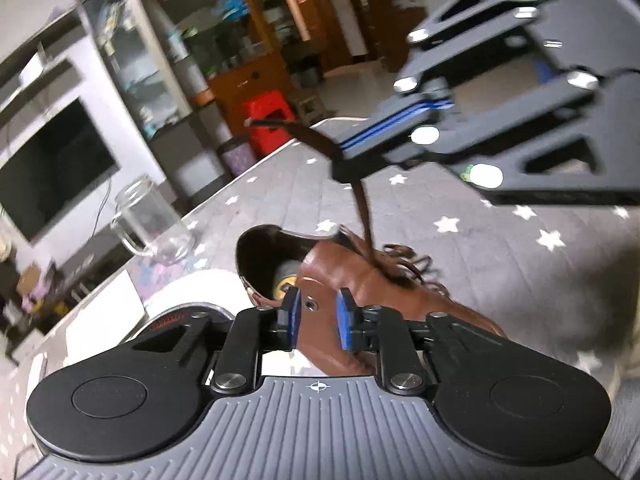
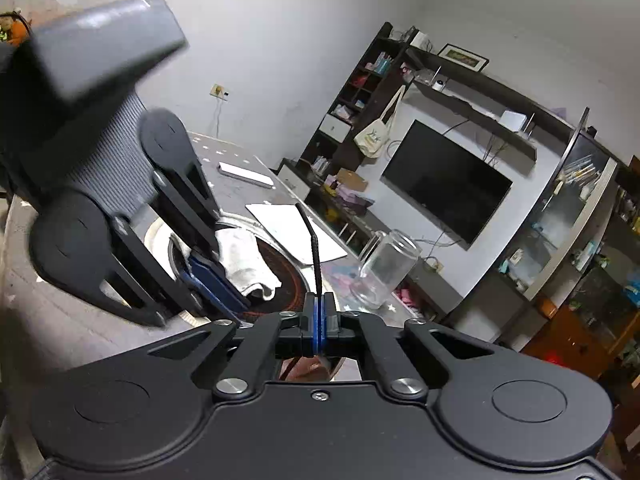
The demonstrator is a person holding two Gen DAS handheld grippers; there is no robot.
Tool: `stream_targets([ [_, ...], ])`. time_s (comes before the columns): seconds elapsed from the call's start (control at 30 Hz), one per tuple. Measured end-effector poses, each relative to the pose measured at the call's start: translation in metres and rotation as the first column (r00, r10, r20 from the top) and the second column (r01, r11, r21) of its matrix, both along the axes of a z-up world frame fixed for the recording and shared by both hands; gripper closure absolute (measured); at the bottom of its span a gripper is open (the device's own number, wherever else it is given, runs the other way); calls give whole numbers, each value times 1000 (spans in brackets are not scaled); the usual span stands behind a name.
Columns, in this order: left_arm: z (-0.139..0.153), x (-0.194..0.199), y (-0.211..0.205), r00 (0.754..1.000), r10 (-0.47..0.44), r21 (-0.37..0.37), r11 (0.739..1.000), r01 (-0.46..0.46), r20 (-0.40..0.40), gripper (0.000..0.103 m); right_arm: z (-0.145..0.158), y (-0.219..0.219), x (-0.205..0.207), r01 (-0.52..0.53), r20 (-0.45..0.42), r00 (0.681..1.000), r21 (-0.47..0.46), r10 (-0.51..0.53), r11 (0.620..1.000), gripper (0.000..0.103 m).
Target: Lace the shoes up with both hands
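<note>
Left tongs (image 1: 316,320) stand apart around one brown shoe (image 1: 360,292).
My right tongs (image 2: 319,320) pinch its one lace (image 2: 316,256) taut above.

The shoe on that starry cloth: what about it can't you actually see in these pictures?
- Shoe, left wrist view: toe hidden behind the left gripper.
- Eyelets: blurred knot of lace.
- Right wrist view: only a brown sliver shows under the right gripper.
- Lace tip: too thin to read.

shoe (image 1: 352,280) on table (image 1: 500,248) just ahead of left tool (image 1: 316,320); lace (image 1: 362,208) runs up to right tool (image 1: 340,160) above; jar (image 1: 154,220) ahead-left
</note>
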State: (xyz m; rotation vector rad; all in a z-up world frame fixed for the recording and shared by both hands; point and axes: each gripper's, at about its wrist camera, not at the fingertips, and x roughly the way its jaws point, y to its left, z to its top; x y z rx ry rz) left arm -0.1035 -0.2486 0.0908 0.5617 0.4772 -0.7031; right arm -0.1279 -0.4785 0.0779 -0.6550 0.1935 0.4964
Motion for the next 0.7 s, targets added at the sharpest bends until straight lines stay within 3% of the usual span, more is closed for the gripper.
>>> stream_targets([
  [0.1, 1, 5, -3, 1000, 18, -11, 1000, -18, -20, 69, 1, -2, 2, -6, 9, 1000, -4, 6, 1000, 102],
  [0.27, 0, 11, -8, 999, 36, -6, 999, -36, -28, 67, 0, -3, 5, -12, 15, 1000, 3, 12, 1000, 102],
  [0.37, -1, 16, -4, 999, 34, -9, 999, -34, -42, 68, 0, -4, 4, -14, 17, 1000, 5, 14, 1000, 102],
  [0.47, 2, 15, 8, 999, 2, -28, 1000, -4, -50, 75, -1, -4, 5, -12, 15, 1000, -8, 12, 1000, 102],
  [0.7, -6, 13, 33, 1000, -5, -8, 1000, 5, -3, 79, -20, 6, 11, -19, 2, 1000, -135, 20, 991, 102],
])
